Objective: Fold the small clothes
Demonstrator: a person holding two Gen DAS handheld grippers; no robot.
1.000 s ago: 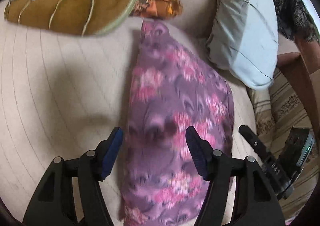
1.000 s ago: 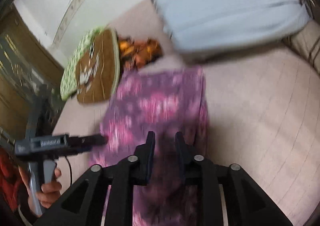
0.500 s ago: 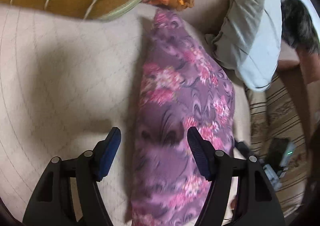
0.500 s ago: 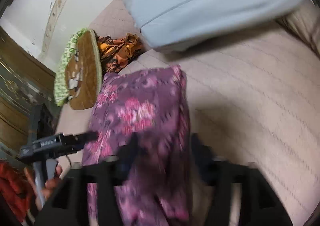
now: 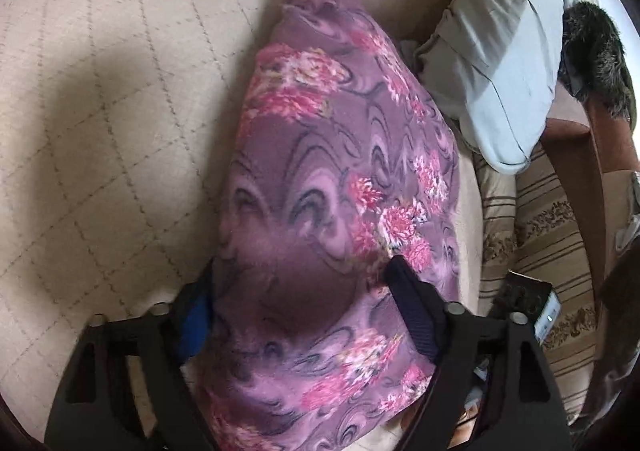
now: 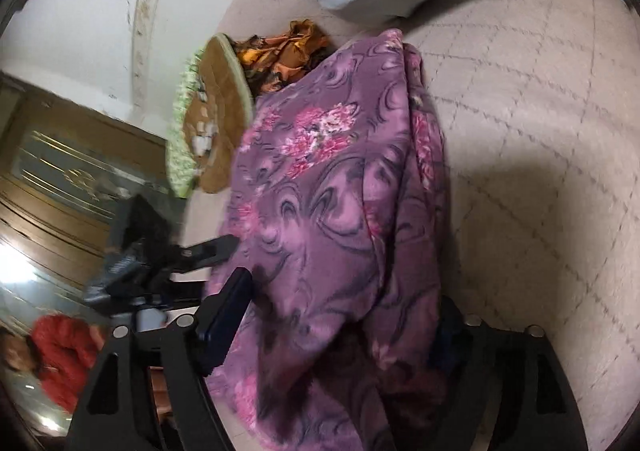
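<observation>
While a purple floral garment (image 5: 332, 187) lies folded lengthwise on a beige quilted bed cover (image 5: 100, 123), it is straddled at its near end by both handheld grippers. The left gripper (image 5: 296, 291) is seen with its jaws closing, the cloth bulging up between them; its blue-padded left finger (image 5: 196, 315) is half hidden behind the fabric's edge, and whether the pads press on the cloth cannot be told. The right gripper (image 6: 340, 315) is likewise shown with its jaws closing around the garment, one dark finger (image 6: 228, 315) set against the cloth's left edge and the other buried behind the folds on the right. Beyond the garment's far end, an orange patterned cloth (image 6: 284, 55) is bunched beside a brown cushion with a green border (image 6: 212, 119). A pale blue pillow (image 5: 508, 63) is propped to the right in the left wrist view. A sleeve in red (image 6: 64, 355) is glimpsed, blurred, at the lower left of the right wrist view.
</observation>
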